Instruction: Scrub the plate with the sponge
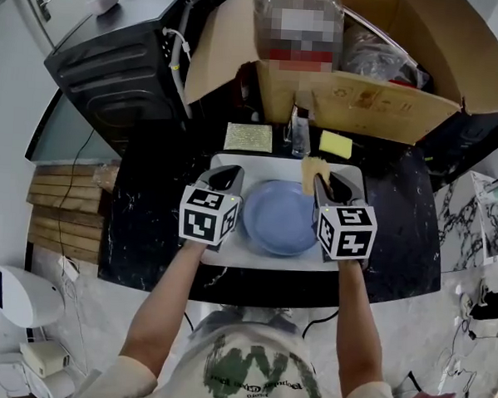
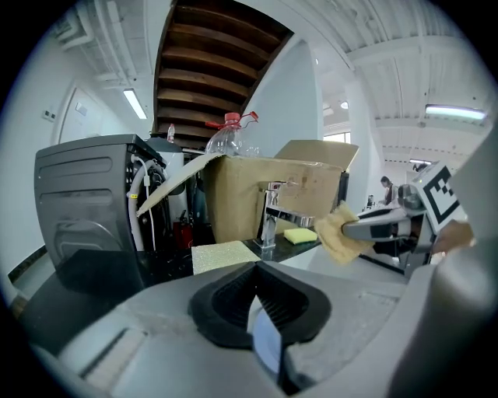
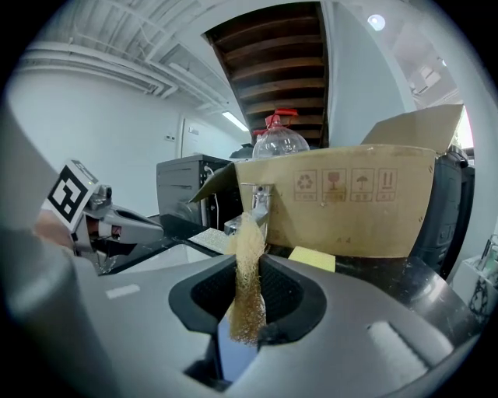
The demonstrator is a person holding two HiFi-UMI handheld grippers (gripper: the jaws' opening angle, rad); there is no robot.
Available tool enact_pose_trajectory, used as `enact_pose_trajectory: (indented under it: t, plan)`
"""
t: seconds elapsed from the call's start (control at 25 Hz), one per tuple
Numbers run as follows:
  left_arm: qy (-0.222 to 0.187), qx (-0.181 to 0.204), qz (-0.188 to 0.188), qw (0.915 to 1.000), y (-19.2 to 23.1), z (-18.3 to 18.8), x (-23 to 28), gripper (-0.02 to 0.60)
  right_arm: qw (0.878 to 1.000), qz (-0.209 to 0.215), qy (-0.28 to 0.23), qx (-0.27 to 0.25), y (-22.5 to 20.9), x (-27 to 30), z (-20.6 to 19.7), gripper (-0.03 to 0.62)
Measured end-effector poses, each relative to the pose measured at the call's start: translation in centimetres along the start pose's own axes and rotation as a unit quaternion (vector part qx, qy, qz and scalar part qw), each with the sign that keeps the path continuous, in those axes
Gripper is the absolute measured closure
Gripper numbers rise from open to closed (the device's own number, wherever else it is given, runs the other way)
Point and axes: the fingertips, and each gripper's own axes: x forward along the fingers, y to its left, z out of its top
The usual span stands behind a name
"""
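Centrally, a white sink (image 1: 267,164) in the black counter (image 1: 149,205) holds the plate (image 1: 281,216).

grey left tongs (image 1: 226,176), right tongs (image 1: 320,180), cream t-shirt (image 1: 181,386), green print (image 1: 261,373)

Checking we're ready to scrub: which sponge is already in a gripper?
The tan sponge, pinched in the right gripper; the yellow sponge lies free on the counter by the faucet.
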Motion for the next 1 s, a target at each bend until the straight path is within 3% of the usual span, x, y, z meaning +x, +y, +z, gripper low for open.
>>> enact_pose_trajectory:
  t: [0.44, 1.0]
  plan:
    - [0.017, 0.006, -0.01, 0.9998, 0.5, -2.0, 0.2, 0.58, 0.996, 0.061, 0.064, -0.013, 4.2, 3.9, -4.3, 0.522]
    - [0.024, 0.014, -0.014, 0.9995, 1.0, -3.5, 0.7, 0.58, 0.979, 0.158, 0.128, -0.029, 10.1, 8.6, -10.0, 0.522]
